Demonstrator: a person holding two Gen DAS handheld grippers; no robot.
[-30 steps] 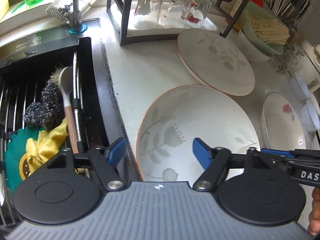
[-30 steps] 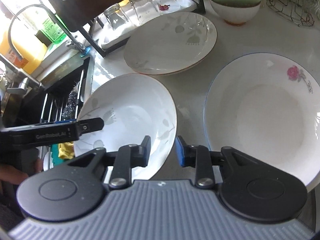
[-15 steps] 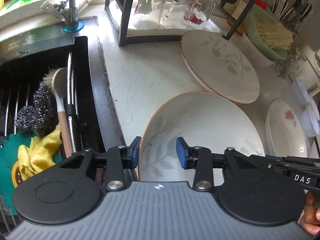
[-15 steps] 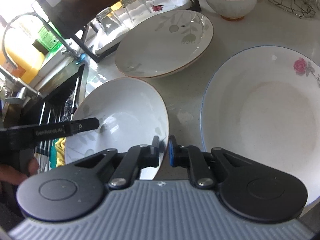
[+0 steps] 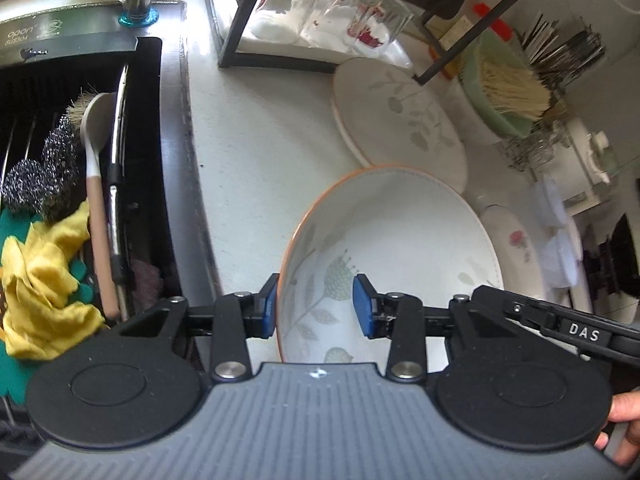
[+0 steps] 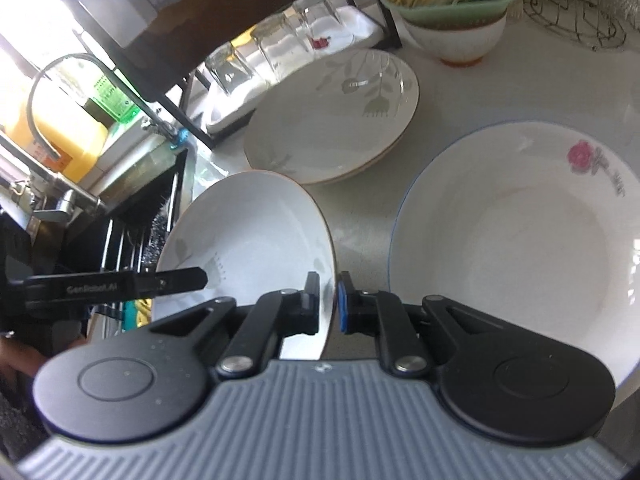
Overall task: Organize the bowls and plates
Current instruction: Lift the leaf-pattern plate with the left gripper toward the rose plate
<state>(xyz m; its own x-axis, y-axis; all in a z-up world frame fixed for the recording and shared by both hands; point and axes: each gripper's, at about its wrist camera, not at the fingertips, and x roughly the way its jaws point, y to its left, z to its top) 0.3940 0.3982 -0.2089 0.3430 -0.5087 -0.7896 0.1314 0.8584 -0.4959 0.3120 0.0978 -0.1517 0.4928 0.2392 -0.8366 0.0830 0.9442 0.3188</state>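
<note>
Both grippers have lifted the leaf-pattern bowl (image 5: 394,248) off the counter (image 5: 256,152), tilted. Right gripper (image 6: 329,303) pinches its rim with narrow jaws; left gripper (image 5: 315,305) straddles the opposite rim, jaws half-wide, beside the rose plate (image 6: 520,240).

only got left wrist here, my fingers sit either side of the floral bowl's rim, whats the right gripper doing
observer: The right gripper is shut on the bowl, with the bowl's right-hand rim pinched between its pads.
operator: is the rose plate touching the bowl
observer: No. A strip of bare counter shows between the bowl and the rose plate.
operator: leaf plate behind it, just one?
observer: It looks like two stacked plates; a second rim shows under the near edge.
</note>
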